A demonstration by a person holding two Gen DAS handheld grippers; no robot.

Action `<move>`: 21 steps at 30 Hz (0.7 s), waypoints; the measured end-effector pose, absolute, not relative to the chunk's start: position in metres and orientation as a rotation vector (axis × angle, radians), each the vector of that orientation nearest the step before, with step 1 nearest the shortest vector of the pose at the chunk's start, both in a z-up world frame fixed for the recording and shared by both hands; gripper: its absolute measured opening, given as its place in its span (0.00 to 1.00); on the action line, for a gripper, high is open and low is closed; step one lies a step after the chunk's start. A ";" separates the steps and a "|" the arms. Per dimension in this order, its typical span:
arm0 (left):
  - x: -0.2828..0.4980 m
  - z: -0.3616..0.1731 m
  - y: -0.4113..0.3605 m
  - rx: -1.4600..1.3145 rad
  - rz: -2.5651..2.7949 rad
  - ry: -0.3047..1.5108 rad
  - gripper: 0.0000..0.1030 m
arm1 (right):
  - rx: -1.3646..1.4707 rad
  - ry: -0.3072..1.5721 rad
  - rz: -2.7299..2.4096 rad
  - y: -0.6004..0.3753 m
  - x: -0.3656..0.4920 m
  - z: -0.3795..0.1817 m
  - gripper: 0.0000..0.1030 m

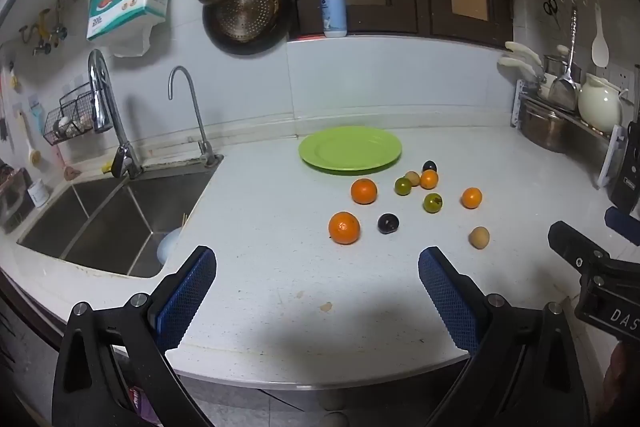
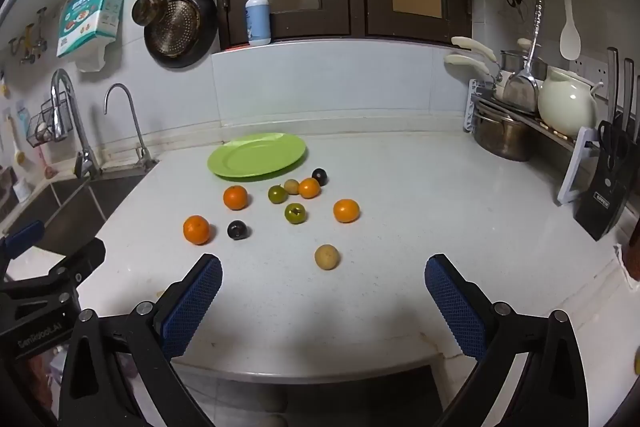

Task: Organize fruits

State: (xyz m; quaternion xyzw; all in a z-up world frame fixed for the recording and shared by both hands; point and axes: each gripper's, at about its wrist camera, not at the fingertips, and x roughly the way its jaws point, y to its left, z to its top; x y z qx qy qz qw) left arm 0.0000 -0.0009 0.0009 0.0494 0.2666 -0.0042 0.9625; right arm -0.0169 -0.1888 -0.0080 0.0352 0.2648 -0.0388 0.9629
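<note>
An empty green plate (image 1: 350,149) (image 2: 257,155) lies at the back of the white counter. In front of it lie loose fruits: several oranges, the nearest (image 1: 344,227) (image 2: 196,229), two dark plums (image 1: 387,223) (image 2: 237,229), two green fruits (image 1: 433,203) (image 2: 295,213) and two tan fruits, the nearest (image 1: 479,237) (image 2: 327,257). My left gripper (image 1: 316,263) is open and empty above the counter's front edge, short of the fruits. My right gripper (image 2: 323,271) is open and empty, the tan fruit just beyond its fingertips.
A steel sink (image 1: 112,223) with two taps lies at the left. A dish rack (image 2: 532,123) with pots and a cream jug, and a knife block (image 2: 608,187), stand at the right. A soap bottle (image 1: 333,7) is on the window ledge. Pans hang on the wall.
</note>
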 end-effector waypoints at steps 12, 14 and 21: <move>-0.005 0.002 -0.008 0.101 -0.039 0.532 1.00 | 0.077 0.537 -0.073 -0.201 -0.020 -0.008 0.99; -0.005 0.002 -0.009 0.102 -0.039 0.529 1.00 | 0.074 0.535 -0.070 -0.204 -0.022 -0.007 0.99; -0.007 0.007 -0.008 0.100 -0.041 0.523 1.00 | 0.070 0.525 -0.081 -0.195 -0.022 -0.005 1.00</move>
